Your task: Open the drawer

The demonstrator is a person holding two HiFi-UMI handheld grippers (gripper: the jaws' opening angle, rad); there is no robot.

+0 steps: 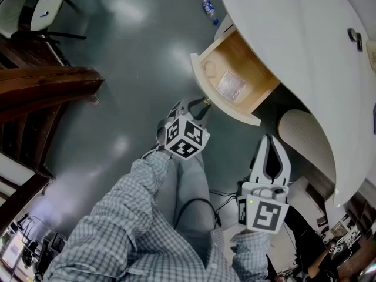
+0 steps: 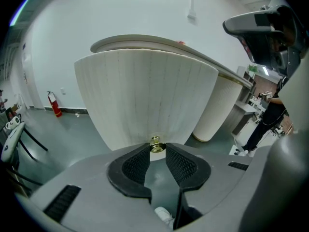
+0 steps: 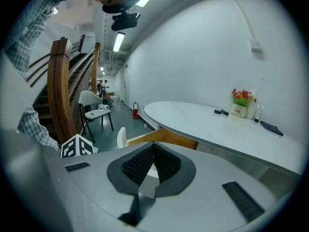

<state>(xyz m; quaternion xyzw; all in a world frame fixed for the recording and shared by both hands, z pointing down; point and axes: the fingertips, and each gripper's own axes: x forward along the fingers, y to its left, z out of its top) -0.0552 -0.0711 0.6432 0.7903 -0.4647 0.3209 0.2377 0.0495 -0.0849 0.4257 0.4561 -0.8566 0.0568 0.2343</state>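
Looks mostly done. Under the white bench point(image 1: 282, 34), the drawer point(image 1: 238, 115) straight ahead of your left gripper point(image 1: 202, 104) sits well out, with maybe a little travel left. Its long axis runs from the bench toward that gripper, front facing it. That gripper's clamped on the brass knob point(image 2: 155, 144). Your right gripper point(image 1: 269, 138), just beside it, is closed on nothing.

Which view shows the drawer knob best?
The left gripper view: the brass knob sits centred between the left gripper's jaw tips, against the drawer front. The head view shows only a glint of it beyond that gripper. The right gripper view shows the drawer's wooden side, not the knob.
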